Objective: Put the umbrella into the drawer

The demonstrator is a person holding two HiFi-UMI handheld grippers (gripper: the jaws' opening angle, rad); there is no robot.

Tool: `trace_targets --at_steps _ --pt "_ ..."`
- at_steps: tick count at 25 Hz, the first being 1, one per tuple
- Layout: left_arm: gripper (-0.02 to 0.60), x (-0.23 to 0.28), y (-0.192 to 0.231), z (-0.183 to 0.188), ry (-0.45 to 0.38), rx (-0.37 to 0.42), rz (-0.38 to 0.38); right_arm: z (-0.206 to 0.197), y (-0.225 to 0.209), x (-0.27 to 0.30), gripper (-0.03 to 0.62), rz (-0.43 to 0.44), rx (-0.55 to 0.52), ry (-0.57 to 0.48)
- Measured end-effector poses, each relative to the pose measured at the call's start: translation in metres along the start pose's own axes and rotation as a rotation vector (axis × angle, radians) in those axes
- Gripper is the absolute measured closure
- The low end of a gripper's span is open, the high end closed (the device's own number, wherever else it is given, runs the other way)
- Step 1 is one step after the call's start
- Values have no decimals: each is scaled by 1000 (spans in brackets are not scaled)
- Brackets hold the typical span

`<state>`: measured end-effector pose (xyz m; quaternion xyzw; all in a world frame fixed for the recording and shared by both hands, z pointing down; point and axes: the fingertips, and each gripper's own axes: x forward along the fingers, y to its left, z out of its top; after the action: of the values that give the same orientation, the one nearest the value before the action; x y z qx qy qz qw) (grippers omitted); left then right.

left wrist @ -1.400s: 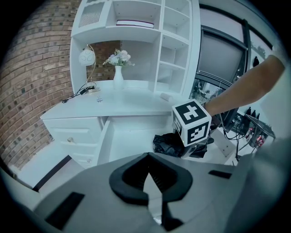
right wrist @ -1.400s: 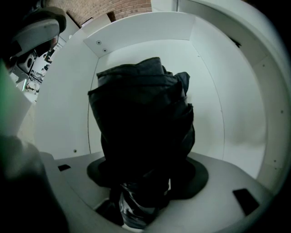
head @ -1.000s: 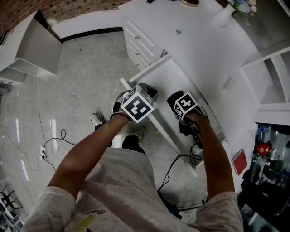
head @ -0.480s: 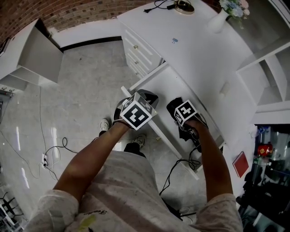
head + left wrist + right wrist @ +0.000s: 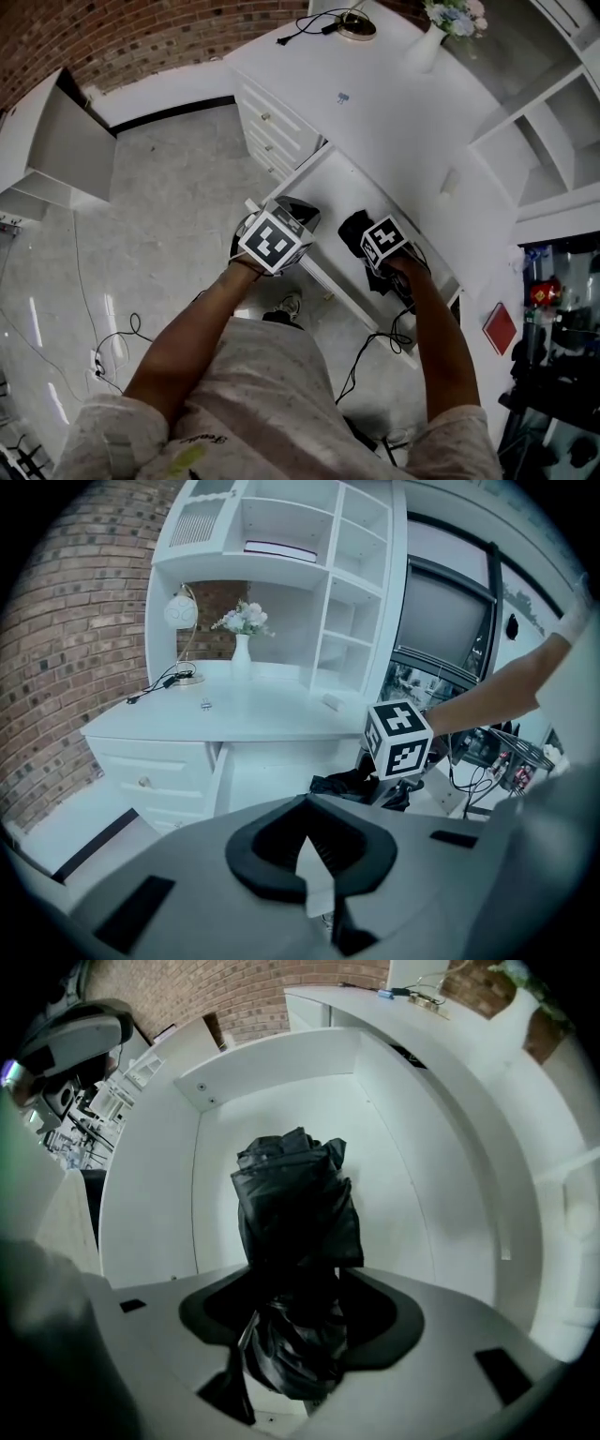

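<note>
Umbrella: a folded black umbrella (image 5: 295, 1213), its fabric crumpled and glossy in loose folds; it hangs inside the open drawer, clear of the walls
Right tool: the right tool (image 5: 298, 1290) is clamped on the umbrella's near end; the bundle stands out beyond the jaws toward the drawer's far wall
Left tool: the left tool (image 5: 307, 855) has its jaws drawn together at the tips with nothing between them; it sits left of the right tool, near the drawer's front rail
Drawer: a smooth white drawer (image 5: 272, 1063), rectangular and pulled well out from the table
Table: a matt white table (image 5: 394, 103); a white vase (image 5: 427, 47) of flowers stands at its far end
Floor: pale grey floor (image 5: 169, 206) with a polished, marbled look
</note>
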<state>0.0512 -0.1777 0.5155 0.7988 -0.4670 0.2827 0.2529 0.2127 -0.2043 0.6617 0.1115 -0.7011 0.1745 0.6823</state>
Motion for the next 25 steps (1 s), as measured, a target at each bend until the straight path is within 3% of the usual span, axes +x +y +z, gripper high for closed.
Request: trace_targets --at_steps 5,15,21,25 --pt "584 -4 6 13 -4 -7 -27 0 3 -18 330 -15 69 -35" --pt "584 -16 22 57 -97 35 -69 26 10 -60 332 -30 198 -180" --pt "584 -22 34 67 -120 62 -83 57 18 -87 338 -87 228 -291" --pt "584 -28 44 81 -138 69 -82 78 17 -118 380 -148 271 -404"
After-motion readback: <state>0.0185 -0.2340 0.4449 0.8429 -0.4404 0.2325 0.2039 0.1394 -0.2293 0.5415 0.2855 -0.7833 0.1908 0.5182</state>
